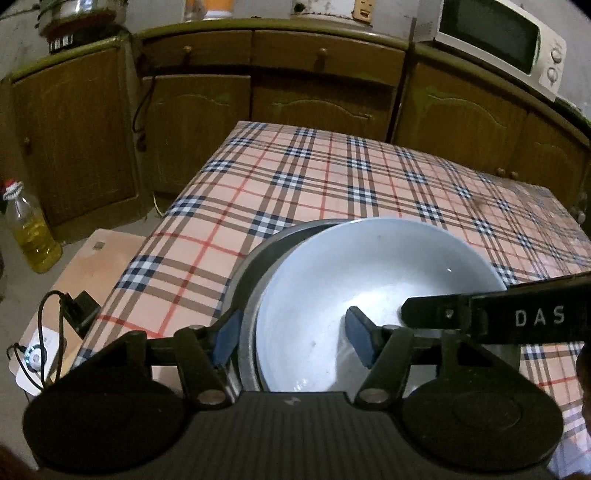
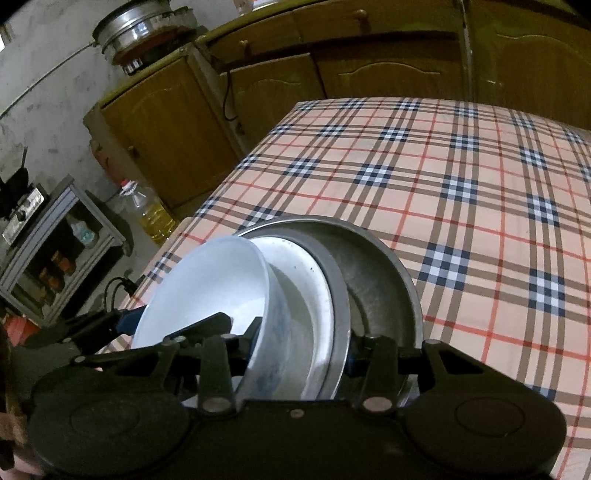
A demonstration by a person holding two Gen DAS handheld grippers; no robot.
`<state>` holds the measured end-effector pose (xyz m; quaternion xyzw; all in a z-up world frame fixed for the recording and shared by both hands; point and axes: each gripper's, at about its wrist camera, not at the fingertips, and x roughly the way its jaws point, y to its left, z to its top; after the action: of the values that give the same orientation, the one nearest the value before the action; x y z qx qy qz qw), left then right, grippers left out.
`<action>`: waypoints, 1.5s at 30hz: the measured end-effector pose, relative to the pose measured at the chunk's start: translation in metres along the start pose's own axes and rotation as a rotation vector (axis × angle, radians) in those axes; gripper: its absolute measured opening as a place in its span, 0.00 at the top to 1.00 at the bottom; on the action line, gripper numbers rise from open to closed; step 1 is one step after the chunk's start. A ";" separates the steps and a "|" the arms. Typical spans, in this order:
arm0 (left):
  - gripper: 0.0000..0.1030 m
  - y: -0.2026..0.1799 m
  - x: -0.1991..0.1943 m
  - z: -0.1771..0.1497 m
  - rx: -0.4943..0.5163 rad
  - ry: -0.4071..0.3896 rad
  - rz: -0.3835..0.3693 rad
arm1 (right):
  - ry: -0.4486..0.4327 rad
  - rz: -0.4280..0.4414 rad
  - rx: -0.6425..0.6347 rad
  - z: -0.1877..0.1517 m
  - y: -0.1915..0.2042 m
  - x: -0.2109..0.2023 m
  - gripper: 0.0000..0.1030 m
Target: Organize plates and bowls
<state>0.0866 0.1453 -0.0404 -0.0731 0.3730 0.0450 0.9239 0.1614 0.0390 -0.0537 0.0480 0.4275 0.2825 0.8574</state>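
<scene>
Stack location: white bowl point(image 1: 369, 280) nested in metal plates point(image 2: 373, 280), near the left edge of the plaid tabletop point(image 1: 332, 177).
Left tongs point(image 1: 291, 341): straddling the stack's rim, apparently gripping.
Right tongs point(image 2: 303, 347): clamped across bowl wall and plate rims.

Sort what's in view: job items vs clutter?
Job: white bowl, white plate, metal plate, left gripper, right gripper.
Clutter: oil bottle, microwave, charger, steel pot, plaid tablecloth.
</scene>
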 end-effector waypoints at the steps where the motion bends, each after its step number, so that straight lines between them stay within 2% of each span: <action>1: 0.39 0.001 -0.001 0.000 -0.012 0.004 -0.005 | 0.002 -0.006 -0.010 0.001 0.001 0.000 0.51; 4: 0.41 0.006 -0.004 0.001 -0.042 0.011 -0.019 | 0.009 -0.013 -0.027 0.002 0.003 0.001 0.49; 8: 0.40 0.005 -0.016 0.001 -0.024 -0.040 -0.017 | 0.023 -0.019 -0.040 0.003 0.004 0.001 0.49; 11: 0.41 0.002 -0.008 -0.001 0.003 0.002 -0.005 | 0.035 -0.026 -0.044 0.005 0.005 0.002 0.49; 18: 0.39 -0.003 -0.005 -0.002 0.061 0.005 0.012 | 0.055 -0.029 -0.058 0.007 0.007 0.003 0.49; 25: 0.38 0.002 -0.003 -0.002 0.027 0.020 -0.014 | 0.080 -0.041 -0.058 0.007 0.006 0.003 0.49; 26: 0.38 0.003 -0.002 -0.002 0.022 0.023 -0.016 | 0.082 -0.044 -0.057 0.008 0.006 0.003 0.48; 27: 0.37 0.002 -0.001 -0.002 0.019 0.029 -0.017 | 0.079 -0.054 -0.064 0.008 0.007 0.002 0.40; 30: 0.35 0.003 0.002 -0.003 -0.001 0.057 -0.040 | 0.071 -0.185 -0.148 0.013 0.014 0.001 0.39; 34: 0.34 0.002 0.003 -0.003 -0.002 0.058 -0.038 | 0.082 -0.132 -0.114 0.018 0.002 -0.002 0.36; 39: 0.35 0.001 0.003 -0.003 0.003 0.057 -0.031 | 0.059 -0.144 -0.126 0.015 0.004 -0.005 0.37; 45: 0.37 -0.001 -0.004 -0.001 0.001 0.041 -0.013 | -0.037 -0.162 -0.115 0.009 0.006 -0.035 0.38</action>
<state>0.0836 0.1441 -0.0382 -0.0760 0.3914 0.0370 0.9163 0.1486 0.0269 -0.0215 -0.0310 0.3972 0.2355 0.8864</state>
